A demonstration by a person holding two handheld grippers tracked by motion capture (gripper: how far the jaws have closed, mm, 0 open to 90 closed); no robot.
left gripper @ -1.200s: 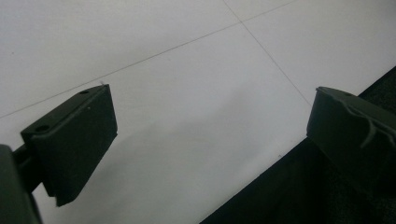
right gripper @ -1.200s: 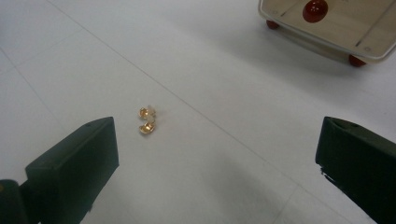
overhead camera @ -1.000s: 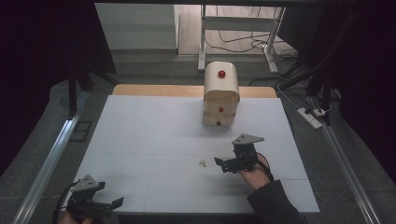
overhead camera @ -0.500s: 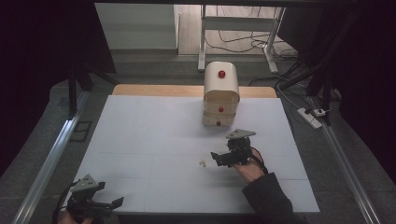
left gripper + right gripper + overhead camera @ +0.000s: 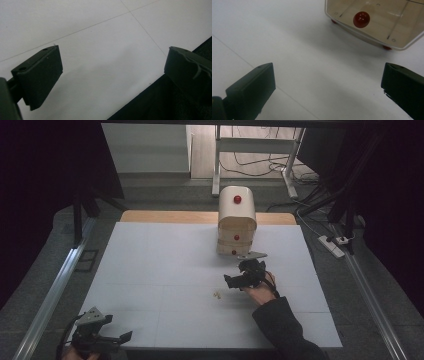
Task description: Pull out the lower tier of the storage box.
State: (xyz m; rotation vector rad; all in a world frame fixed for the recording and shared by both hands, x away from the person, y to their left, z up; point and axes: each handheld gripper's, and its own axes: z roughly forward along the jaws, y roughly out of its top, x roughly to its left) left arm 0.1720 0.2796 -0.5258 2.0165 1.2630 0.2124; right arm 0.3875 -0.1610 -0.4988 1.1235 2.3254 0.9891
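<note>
Right gripper (image 5: 231, 281): held over the white table cover (image 5: 160, 265), right of centre, jaws spread wide with nothing between them. In the right gripper view both black jaws stand far apart at the bottom corners, bare white surface in the gap (image 5: 327, 82). Grey three-cornered plate on top of it, pointing toward the far side. The person's hand (image 5: 260, 290) wraps the grip from behind; a dark sleeve (image 5: 280, 330) runs back to the near edge.

Just beyond the right gripper, close but apart: a pale wooden box with an arched top (image 5: 236, 222), standing on the cover. Red round knobs on it, one on the top and two on the front face. In the right gripper view its lower front shows ahead and to the right of the jaws, with one red knob (image 5: 361, 19) and small red feet under the base.

Near the right gripper, on its near-left side: a tiny pale scrap (image 5: 217, 294) lying on the cover. Too small to identify.

Left gripper (image 5: 122, 338): low at the near left corner of the cover, well apart from the right one, box and scrap. Jaws wide open, empty. In the left gripper view its gap (image 5: 112, 67) spans bare white cover and the dark table edge.

Beyond the cover: a strip of wooden tabletop (image 5: 170, 216), then grey floor, cables and a metal stand.
</note>
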